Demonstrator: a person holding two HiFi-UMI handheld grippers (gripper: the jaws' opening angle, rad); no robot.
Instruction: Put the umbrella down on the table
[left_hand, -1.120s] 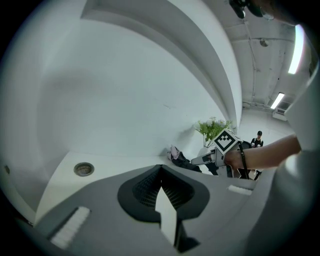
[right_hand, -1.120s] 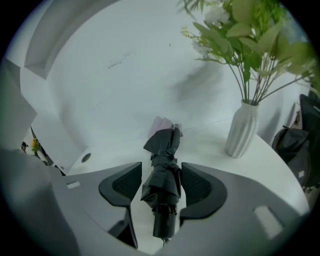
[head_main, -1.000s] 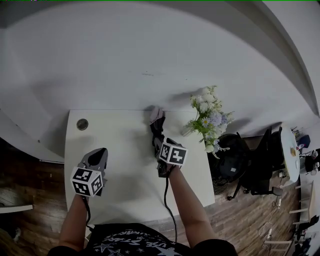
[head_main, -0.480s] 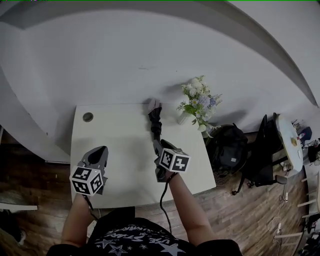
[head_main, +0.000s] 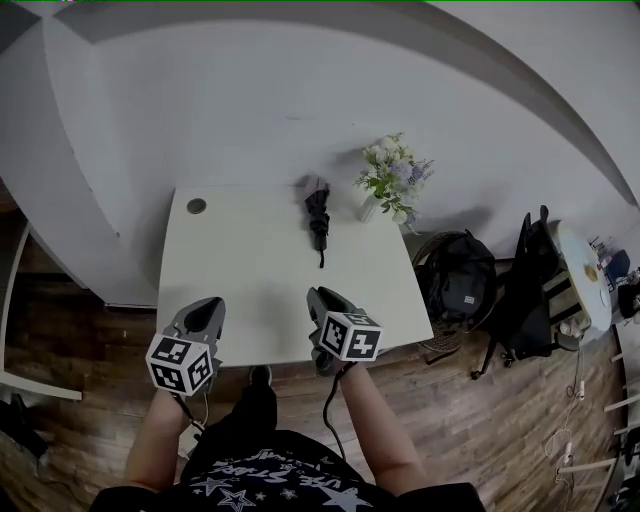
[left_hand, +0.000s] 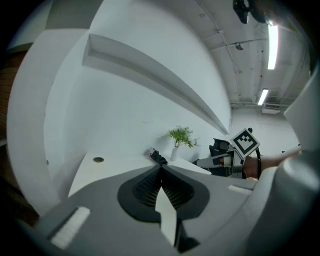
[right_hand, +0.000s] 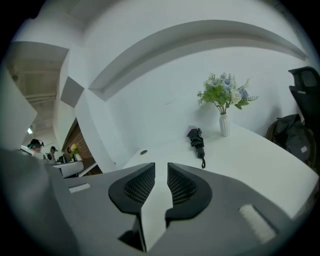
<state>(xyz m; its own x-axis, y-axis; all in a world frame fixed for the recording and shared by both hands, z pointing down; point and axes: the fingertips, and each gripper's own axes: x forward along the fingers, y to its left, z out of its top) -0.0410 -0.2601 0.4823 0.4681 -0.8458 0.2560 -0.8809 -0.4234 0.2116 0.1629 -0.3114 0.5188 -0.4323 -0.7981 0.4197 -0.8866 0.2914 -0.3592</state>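
Umbrella (head_main: 318, 215) lies flat on the table (head_main: 240, 290) at 12 o'clock, beside the vase (head_main: 370, 208), which is where the task wants it. Right gripper (head_main: 320, 298) at 5 o'clock is empty and its jaws have just been closing to a narrow gap; left gripper (head_main: 208, 308) at 7 o'clock is closed on nothing. I judge no further move is needed.

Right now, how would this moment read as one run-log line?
umbrella: flat on table, beside vase | left tongs: shut, empty | right tongs: just been closing, narrow gap, nothing between

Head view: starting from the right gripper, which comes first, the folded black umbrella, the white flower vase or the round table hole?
From the empty right gripper, jaws just closing:
1. Folded black umbrella, straight ahead.
2. White flower vase, ahead-right.
3. Round table hole, far-left corner.
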